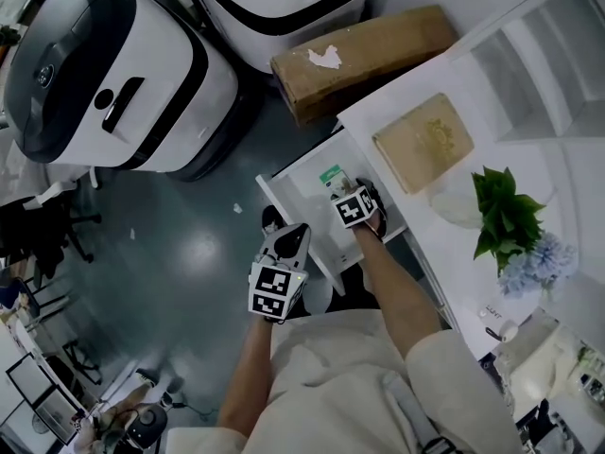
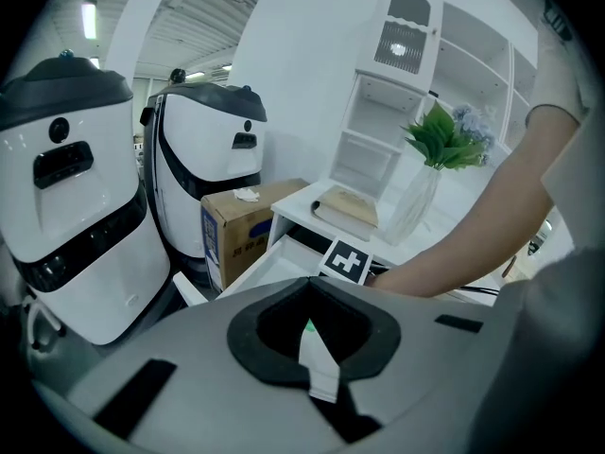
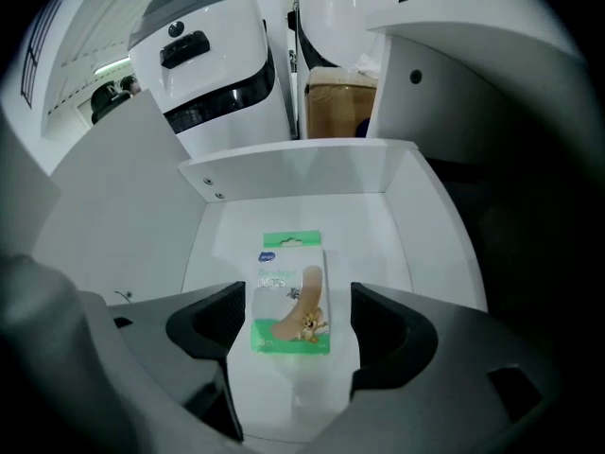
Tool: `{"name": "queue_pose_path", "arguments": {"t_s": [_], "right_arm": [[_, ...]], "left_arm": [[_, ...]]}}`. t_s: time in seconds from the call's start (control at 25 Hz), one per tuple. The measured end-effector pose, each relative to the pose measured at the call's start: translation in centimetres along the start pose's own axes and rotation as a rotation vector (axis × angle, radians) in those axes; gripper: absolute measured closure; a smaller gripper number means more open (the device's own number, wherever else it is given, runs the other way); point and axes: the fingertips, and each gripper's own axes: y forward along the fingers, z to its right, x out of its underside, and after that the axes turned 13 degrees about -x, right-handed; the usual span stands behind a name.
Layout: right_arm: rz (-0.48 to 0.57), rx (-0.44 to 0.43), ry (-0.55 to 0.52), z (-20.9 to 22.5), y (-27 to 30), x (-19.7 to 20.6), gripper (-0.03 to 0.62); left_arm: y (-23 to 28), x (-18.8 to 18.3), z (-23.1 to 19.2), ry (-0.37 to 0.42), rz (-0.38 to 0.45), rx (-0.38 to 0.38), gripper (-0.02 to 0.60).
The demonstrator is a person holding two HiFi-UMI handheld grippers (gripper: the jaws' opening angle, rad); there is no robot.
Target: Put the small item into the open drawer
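The small item is a flat green-and-white pack of plasters (image 3: 290, 296). It lies on the floor of the open white drawer (image 3: 302, 206), also seen as the pack (image 1: 333, 176) in the drawer (image 1: 304, 185) from the head view. My right gripper (image 3: 301, 322) hangs over it, open, with one jaw on each side of the pack and a gap to both. From above, the right gripper (image 1: 344, 189) reaches into the drawer. My left gripper (image 1: 291, 236) is held close to the body over the floor, jaws together with nothing in them; the left gripper (image 2: 312, 301) points toward the drawer (image 2: 269, 270).
Above the drawer, the white cabinet top (image 1: 378, 112) carries a tan book (image 1: 423, 142) and a green plant in a glass vase (image 1: 506, 218). A cardboard box (image 1: 364, 53) and two large white machines (image 1: 113, 64) stand on the grey floor beside the drawer.
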Motion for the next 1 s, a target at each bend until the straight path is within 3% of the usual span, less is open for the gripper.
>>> {"name": "queue_pose_path", "arguments": {"t_s": [0.72, 1.0], "right_arm": [[0.255, 0.029, 0.286, -4.6, -10.9, 2.0, 0.229], [0.354, 0.026, 0.322, -7.5, -14.5, 2.1, 0.229]], "left_arm": [[1.3, -2.0, 1.5, 0.152, -0.013, 0.181, 0.565], [1.9, -1.5, 2.5, 0.201, -0.037, 0.248, 0.565]]}}
